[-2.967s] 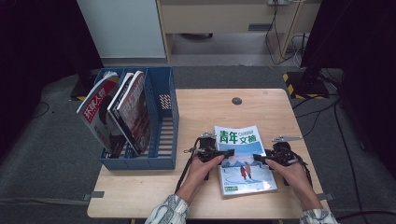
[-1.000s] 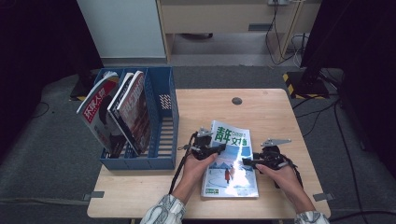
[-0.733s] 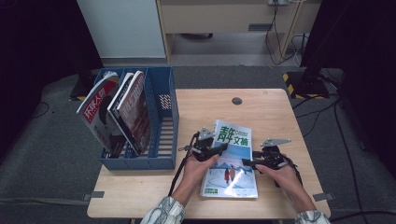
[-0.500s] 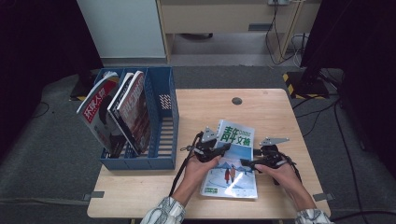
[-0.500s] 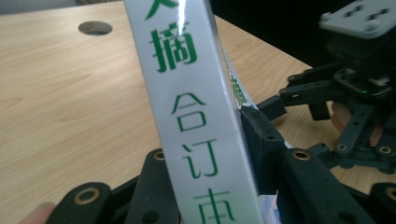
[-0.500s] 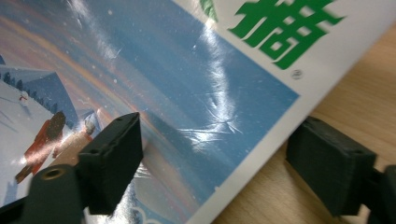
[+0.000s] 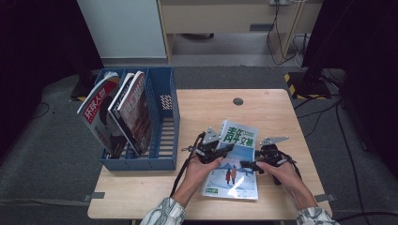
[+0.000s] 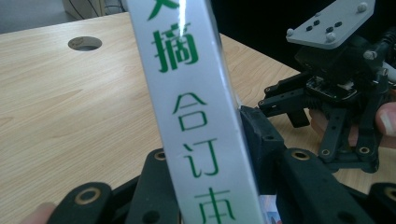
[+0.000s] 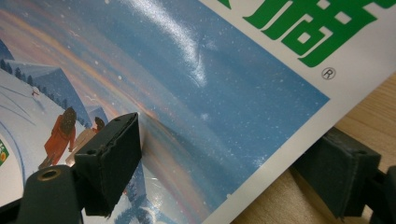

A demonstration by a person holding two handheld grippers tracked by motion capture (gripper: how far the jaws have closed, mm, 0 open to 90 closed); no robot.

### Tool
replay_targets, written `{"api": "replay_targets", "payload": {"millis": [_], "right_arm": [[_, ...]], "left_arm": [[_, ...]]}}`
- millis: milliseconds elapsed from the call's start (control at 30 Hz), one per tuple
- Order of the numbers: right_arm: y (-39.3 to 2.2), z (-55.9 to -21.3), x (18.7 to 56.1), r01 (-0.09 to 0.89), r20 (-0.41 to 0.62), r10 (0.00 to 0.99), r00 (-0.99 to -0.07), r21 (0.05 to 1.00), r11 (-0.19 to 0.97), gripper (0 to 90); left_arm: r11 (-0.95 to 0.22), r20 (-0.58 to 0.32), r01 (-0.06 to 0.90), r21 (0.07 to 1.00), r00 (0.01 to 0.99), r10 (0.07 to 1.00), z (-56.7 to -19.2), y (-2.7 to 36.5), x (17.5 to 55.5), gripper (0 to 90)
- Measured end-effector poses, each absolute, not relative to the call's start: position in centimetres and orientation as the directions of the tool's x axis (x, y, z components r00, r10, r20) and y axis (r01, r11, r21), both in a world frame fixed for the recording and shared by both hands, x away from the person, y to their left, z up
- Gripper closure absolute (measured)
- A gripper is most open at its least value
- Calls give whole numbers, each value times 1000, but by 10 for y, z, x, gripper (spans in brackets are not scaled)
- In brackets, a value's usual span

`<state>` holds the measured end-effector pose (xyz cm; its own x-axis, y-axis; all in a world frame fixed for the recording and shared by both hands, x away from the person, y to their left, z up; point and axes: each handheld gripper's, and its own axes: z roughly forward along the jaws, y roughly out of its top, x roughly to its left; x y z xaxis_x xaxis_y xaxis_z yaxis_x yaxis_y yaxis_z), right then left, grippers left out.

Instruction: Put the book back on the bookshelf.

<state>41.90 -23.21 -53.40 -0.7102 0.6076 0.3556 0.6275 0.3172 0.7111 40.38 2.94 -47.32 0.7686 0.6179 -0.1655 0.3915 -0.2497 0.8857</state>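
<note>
The left gripper (image 7: 220, 151) clamps the magazine's (image 7: 233, 168) spine edge.

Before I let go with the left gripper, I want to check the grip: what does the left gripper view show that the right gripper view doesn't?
Left gripper view: the left gripper clamped on the magazine spine, the table hole, the right gripper beyond. Right gripper view: the snowy cover with two walkers; its jaws, just opened, straddle the cover's edge without pressing. Both: magazine, wooden table.
</note>
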Motion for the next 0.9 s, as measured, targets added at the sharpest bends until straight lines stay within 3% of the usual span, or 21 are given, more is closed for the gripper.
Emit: {"api": "replay_targets", "payload": {"millis": [300,567,900], "right_arm": [[-233,-516,417,577,275,633,-724,743,339,284],[-235,-496,412,506,172,652,-739,781,367,452],[-238,-484,409,487,141,667,-732,793,367,611]], "left_arm": [[-241,-124,329,913,786,605,-461,33,402,694],[-228,-97,285,931,796,598,-452,40,402,698],[-220,-78,257,941,798,598,-446,44,401,701]]}}
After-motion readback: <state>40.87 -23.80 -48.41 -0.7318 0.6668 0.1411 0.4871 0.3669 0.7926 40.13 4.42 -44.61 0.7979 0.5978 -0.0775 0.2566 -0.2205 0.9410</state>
